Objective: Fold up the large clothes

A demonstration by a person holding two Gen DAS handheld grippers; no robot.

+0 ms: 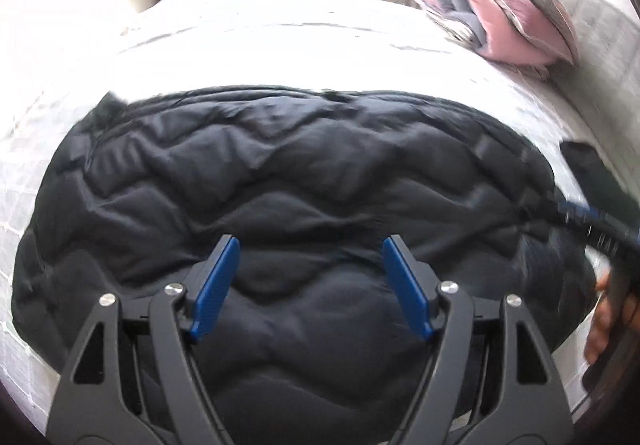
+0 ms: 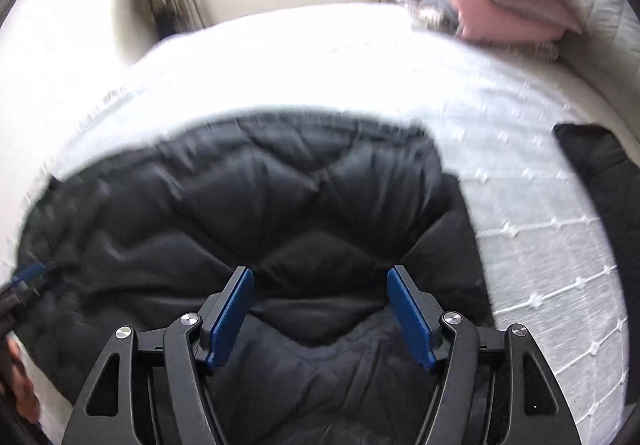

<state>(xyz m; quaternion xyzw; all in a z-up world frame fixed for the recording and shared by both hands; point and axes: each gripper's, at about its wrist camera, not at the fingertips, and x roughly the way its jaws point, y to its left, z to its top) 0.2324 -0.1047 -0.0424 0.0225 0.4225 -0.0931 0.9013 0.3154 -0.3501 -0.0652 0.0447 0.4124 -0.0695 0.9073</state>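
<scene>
A black quilted jacket (image 1: 280,181) is spread on the white bedspread (image 1: 280,45). Left gripper (image 1: 310,285) and right gripper (image 2: 320,315) are held open above it, nothing gripped; pink pillows (image 1: 516,21) at two o'clock.

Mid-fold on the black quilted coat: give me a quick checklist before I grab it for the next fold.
1. Left claw open, nothing between the pads: ok.
2. Right claw open, nothing between the pads: ok.
3. Black quilted coat lying on the white bedspread: ok.
4. Coat surface smooth: not ok, puckered.
5. Pink cushion clear of the coat: ok.
6. Dark item at the bed's right edge, part of the coat or separate: cannot tell.
</scene>
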